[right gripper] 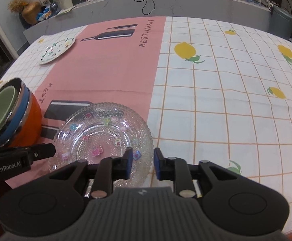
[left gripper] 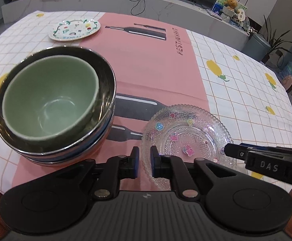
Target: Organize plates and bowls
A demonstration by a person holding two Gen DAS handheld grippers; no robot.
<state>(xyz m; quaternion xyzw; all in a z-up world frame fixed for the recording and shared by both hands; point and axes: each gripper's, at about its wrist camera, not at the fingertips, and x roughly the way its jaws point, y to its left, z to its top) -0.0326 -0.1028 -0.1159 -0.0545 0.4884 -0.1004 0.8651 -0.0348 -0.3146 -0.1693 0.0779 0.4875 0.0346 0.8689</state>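
Note:
A clear beaded glass plate (left gripper: 186, 136) with coloured stickers lies on the pink cloth near the table's front; it also shows in the right wrist view (right gripper: 103, 132). My left gripper (left gripper: 144, 156) straddles its left rim with a narrow gap, not closed on it. My right gripper (right gripper: 143, 160) straddles its right rim, slightly open. A green bowl (left gripper: 51, 98) sits nested inside stacked metal-rimmed blue and orange bowls (left gripper: 97, 138) to the left. A white patterned plate (left gripper: 74, 30) lies far back left.
A pink placemat (left gripper: 152, 60) lies over a checked lemon tablecloth (right gripper: 226, 104). A grey counter (right gripper: 186, 2) with cables, plants and clutter runs behind the table. The table's front edge is just below the grippers.

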